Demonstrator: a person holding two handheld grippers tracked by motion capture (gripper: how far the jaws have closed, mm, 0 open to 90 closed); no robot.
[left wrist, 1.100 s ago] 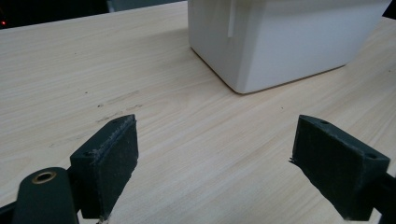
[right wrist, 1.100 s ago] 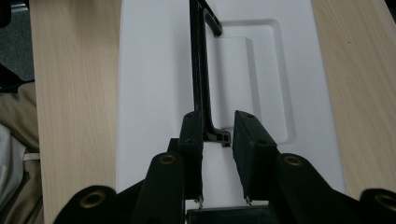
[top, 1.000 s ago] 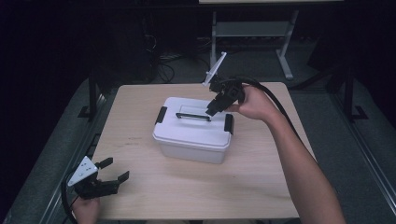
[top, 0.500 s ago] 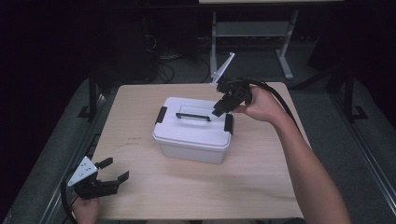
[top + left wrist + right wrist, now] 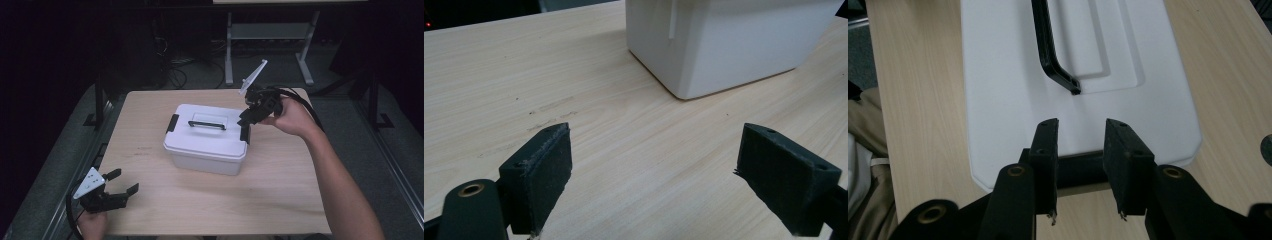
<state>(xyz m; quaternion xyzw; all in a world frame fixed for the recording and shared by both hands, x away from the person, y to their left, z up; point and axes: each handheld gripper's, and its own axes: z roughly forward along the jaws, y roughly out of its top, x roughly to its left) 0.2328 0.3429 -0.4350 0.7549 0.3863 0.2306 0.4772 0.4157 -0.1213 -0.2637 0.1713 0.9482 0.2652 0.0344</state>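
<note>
The white storage box [image 5: 207,142] stands near the middle of the wooden table [image 5: 280,200], its lid [image 5: 1013,90] on and the black carry handle [image 5: 207,124] lying flat along the recessed centre of the lid. A black latch [image 5: 244,133] sits on the box's right end and a second latch [image 5: 172,123] on its left end. The right gripper [image 5: 248,120] is positioned over the right end of the box; in the right gripper view its jaws stand a little apart, one to each side of the latch [image 5: 1080,167] below them, and have just been opening; contact between the pads and the latch cannot be confirmed. The left gripper [image 5: 122,185] rests at the near left corner of the table, well apart from the box, jaws spread wide with only bare tabletop between them.
</note>
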